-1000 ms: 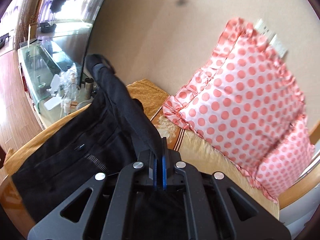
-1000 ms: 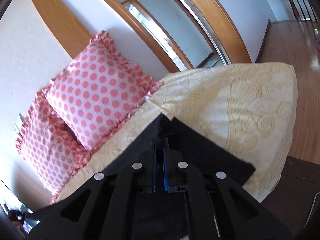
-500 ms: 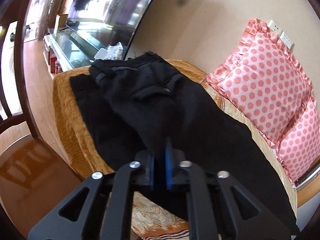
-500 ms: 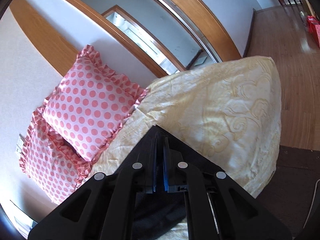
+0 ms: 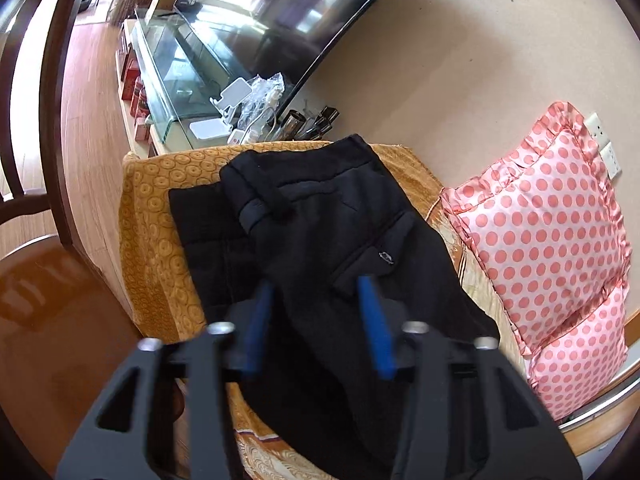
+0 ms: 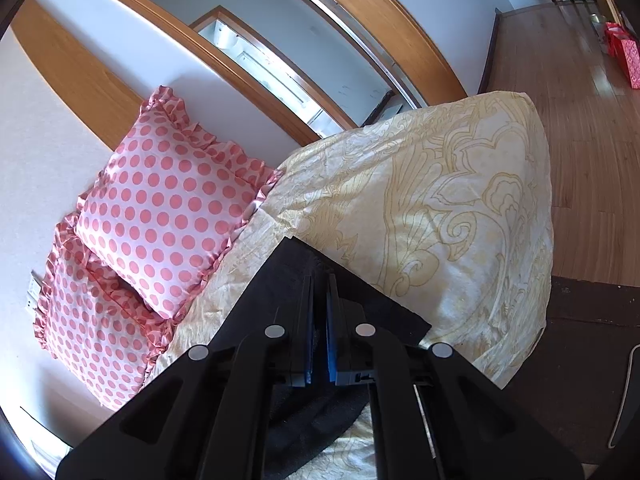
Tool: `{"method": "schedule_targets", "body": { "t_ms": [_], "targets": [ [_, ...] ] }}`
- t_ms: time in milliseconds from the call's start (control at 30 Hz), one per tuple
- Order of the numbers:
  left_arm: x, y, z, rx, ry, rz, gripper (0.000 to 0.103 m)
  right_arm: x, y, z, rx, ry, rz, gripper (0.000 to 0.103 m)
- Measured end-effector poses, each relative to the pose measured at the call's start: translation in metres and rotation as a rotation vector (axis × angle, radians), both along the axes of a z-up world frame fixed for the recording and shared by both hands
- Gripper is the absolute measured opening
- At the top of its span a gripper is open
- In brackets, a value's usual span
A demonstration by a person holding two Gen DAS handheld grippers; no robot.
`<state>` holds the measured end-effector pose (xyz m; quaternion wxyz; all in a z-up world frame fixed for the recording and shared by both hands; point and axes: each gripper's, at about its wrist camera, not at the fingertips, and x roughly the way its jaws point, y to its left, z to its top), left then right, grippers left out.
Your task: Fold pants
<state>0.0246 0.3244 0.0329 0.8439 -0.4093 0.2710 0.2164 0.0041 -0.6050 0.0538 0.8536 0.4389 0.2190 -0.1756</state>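
1. Sofa cover (image 6: 460, 216): cream, patterned; orange throw (image 5: 156, 216) at far left end.
2. Black pants (image 5: 320, 240) lie on it, waistband far, folded over.
3. Polka-dot pillows (image 5: 544, 232) on the right.
4. Left gripper (image 5: 316, 304): fingers spread, above pants.
5. Right gripper (image 6: 320, 300): pinching pant hem.

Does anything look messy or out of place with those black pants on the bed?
Yes: the pants lie folded unevenly, the top layer skewed so a strip of the lower layer sticks out on the left. The left claw is open above them; the right claw pinches the fabric.
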Motion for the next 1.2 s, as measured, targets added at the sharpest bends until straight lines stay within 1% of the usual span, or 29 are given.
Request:
{"method": "schedule_targets", "body": {
  "t_ms": [33,67,167,233,300,367,400,467,533,600,633,700,767,833,867,900,933,967,1000,1033,1067,1100,1133,1167,1200],
  "targets": [
    [0.001,0.002,-0.001,-0.007,0.004,-0.003,0.016,0.001,0.000,0.000,-0.001,0.001,0.000,0.005],
    [0.000,0.002,0.001,-0.002,0.002,0.000,0.015,0.001,0.000,-0.001,-0.001,0.001,0.000,0.005],
    [-0.017,-0.005,0.019,0.086,-0.028,0.008,0.013,0.000,0.002,0.003,-0.018,-0.010,0.007,0.005],
    [-0.028,-0.005,0.026,0.102,-0.042,0.007,0.013,-0.001,0.003,0.008,-0.042,-0.025,0.010,0.005],
    [-0.033,-0.002,0.021,0.101,-0.019,0.011,0.013,0.000,0.002,0.008,-0.050,-0.017,0.012,0.005],
    [-0.032,0.002,0.005,0.080,0.025,0.012,0.013,0.003,0.000,0.001,-0.034,0.008,0.011,0.005],
    [-0.033,0.001,0.000,0.082,0.031,0.014,0.013,0.003,0.000,-0.003,-0.023,0.017,0.008,0.005],
    [-0.034,-0.004,0.000,0.130,0.028,0.016,0.015,0.000,-0.002,-0.007,-0.014,0.022,0.002,0.005],
    [-0.031,-0.011,0.002,0.187,0.051,0.009,0.021,-0.003,-0.002,-0.008,-0.013,0.023,-0.001,0.005],
    [-0.029,-0.015,0.004,0.208,0.058,0.001,0.025,-0.004,-0.002,-0.008,-0.016,0.024,0.003,0.005],
    [-0.030,-0.016,0.007,0.211,0.054,0.002,0.032,-0.005,-0.002,-0.007,-0.018,0.022,0.004,0.005],
    [-0.033,-0.018,0.012,0.230,0.052,0.021,0.040,-0.007,-0.003,-0.005,-0.018,0.011,0.004,0.005],
    [-0.038,-0.025,0.024,0.295,0.047,0.054,0.045,-0.012,-0.003,0.002,-0.030,-0.006,-0.006,0.005],
    [-0.045,-0.036,0.037,0.372,0.029,0.078,0.056,-0.021,-0.004,0.011,-0.062,-0.017,-0.025,0.005],
    [-0.048,-0.046,0.045,0.417,0.010,0.079,0.059,-0.024,-0.004,0.013,-0.077,-0.016,-0.032,0.005],
    [-0.048,-0.052,0.050,0.444,-0.002,0.073,0.062,-0.027,-0.005,0.014,-0.092,-0.008,-0.037,0.005],
    [-0.048,-0.064,0.056,0.482,-0.022,0.050,0.065,-0.031,-0.005,0.012,-0.106,0.015,-0.039,0.005],
    [-0.046,-0.074,0.061,0.500,-0.040,0.017,0.067,-0.031,-0.005,0.010,-0.108,0.025,-0.037,0.005],
    [-0.041,-0.088,0.064,0.503,-0.063,-0.050,0.071,-0.033,-0.005,0.007,-0.101,0.042,-0.030,0.005],
    [-0.037,-0.097,0.065,0.496,-0.075,-0.099,0.071,-0.034,-0.005,0.004,-0.079,0.052,-0.023,0.005],
    [-0.031,-0.109,0.065,0.483,-0.084,-0.157,0.071,-0.036,-0.006,0.001,-0.028,0.044,-0.010,0.006],
    [-0.024,-0.120,0.064,0.465,-0.092,-0.224,0.071,-0.038,-0.007,-0.002,0.019,0.035,-0.001,0.009],
    [-0.016,-0.135,0.061,0.438,-0.099,-0.309,0.072,-0.038,-0.007,-0.003,0.049,0.038,0.009,0.020],
    [-0.008,-0.148,0.058,0.414,-0.099,-0.382,0.072,-0.039,-0.006,-0.004,0.072,0.028,0.021,0.026],
    [-0.003,-0.158,0.055,0.398,-0.098,-0.430,0.072,-0.040,-0.004,-0.003,0.078,0.019,0.028,0.030]
  ]
}}
